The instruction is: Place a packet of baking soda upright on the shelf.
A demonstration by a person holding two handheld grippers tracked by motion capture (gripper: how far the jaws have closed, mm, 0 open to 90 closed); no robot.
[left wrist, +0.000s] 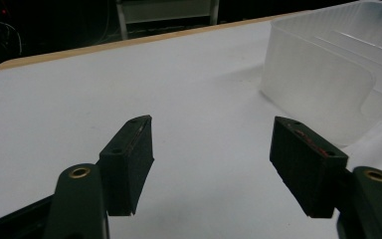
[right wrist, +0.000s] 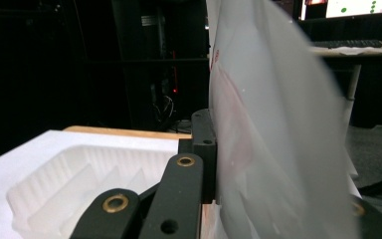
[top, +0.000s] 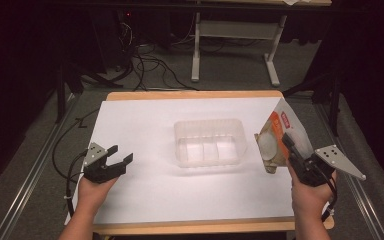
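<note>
A clear plastic tray with ribbed compartments sits in the middle of the white sheet. To its right, a see-through bag with a red label and round pale discs inside hangs tilted above the table. My right gripper is shut on the bag's lower edge. In the right gripper view the bag covers the right jaw, and one finger presses against it, with the tray to the left. My left gripper rests at the left of the sheet, open and holding nothing, the tray off to its right.
The white sheet covers a wooden tabletop. Behind the table stand the legs of a white desk, with cables on the floor. Metal rails run along both sides.
</note>
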